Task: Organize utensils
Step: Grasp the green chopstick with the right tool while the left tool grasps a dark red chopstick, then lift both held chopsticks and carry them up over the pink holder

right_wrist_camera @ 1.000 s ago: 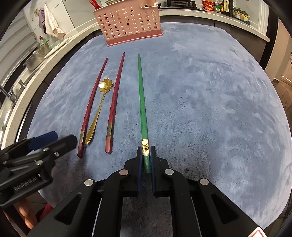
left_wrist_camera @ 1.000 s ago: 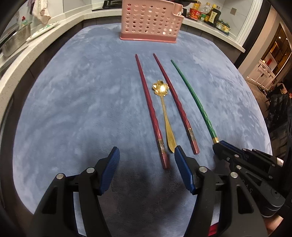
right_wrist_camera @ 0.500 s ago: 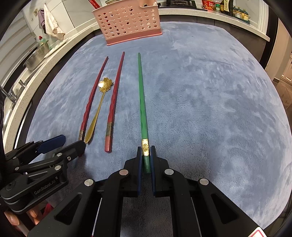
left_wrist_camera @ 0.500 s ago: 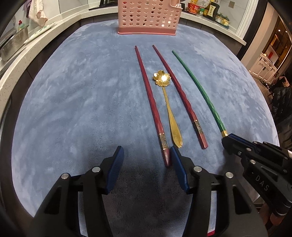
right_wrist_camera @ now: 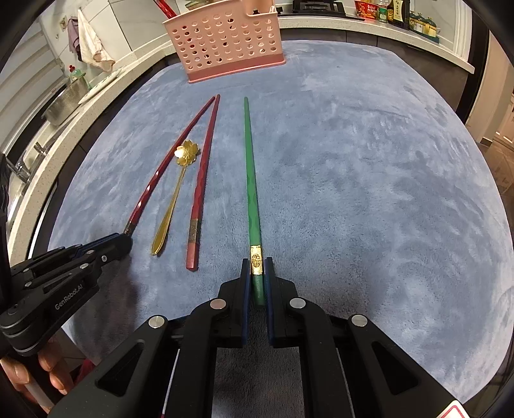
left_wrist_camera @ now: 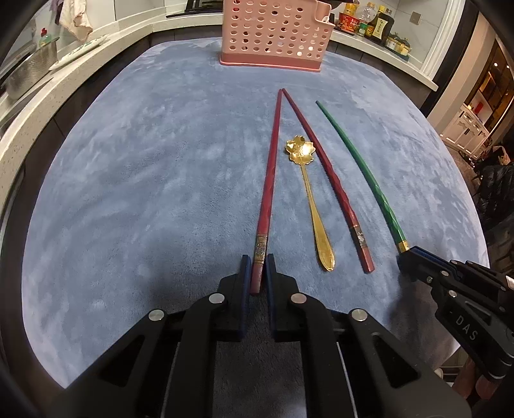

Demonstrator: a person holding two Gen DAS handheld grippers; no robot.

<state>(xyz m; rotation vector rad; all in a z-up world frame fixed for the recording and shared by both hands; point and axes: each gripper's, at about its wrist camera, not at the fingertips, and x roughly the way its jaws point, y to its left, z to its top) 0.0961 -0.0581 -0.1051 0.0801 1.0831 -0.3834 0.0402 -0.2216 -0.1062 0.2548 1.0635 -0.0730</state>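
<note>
My left gripper [left_wrist_camera: 258, 265] is shut on the thick end of the left red chopstick [left_wrist_camera: 269, 180], which lies on the blue mat. A gold flower spoon [left_wrist_camera: 308, 193] and a second red chopstick [left_wrist_camera: 324, 170] lie just right of it. My right gripper [right_wrist_camera: 257, 268] is shut on the thick end of the green chopstick [right_wrist_camera: 250, 180]. In the right wrist view the left gripper [right_wrist_camera: 123, 241] holds the left red chopstick [right_wrist_camera: 163, 167], beside the spoon [right_wrist_camera: 173, 199] and the other red chopstick [right_wrist_camera: 202, 180]. The pink perforated basket [left_wrist_camera: 273, 35] stands at the mat's far edge.
The blue mat [left_wrist_camera: 144, 177] covers the table. A white counter runs round the back with a metal colander [left_wrist_camera: 25, 77], a hanging cloth [left_wrist_camera: 77, 19] and sauce bottles [left_wrist_camera: 372, 24]. The basket [right_wrist_camera: 225, 45] holds something red.
My left gripper moved to the left red chopstick and shut on its thick end; the chopstick's far tip swung towards the other red one. The right gripper stayed shut on the green chopstick.
</note>
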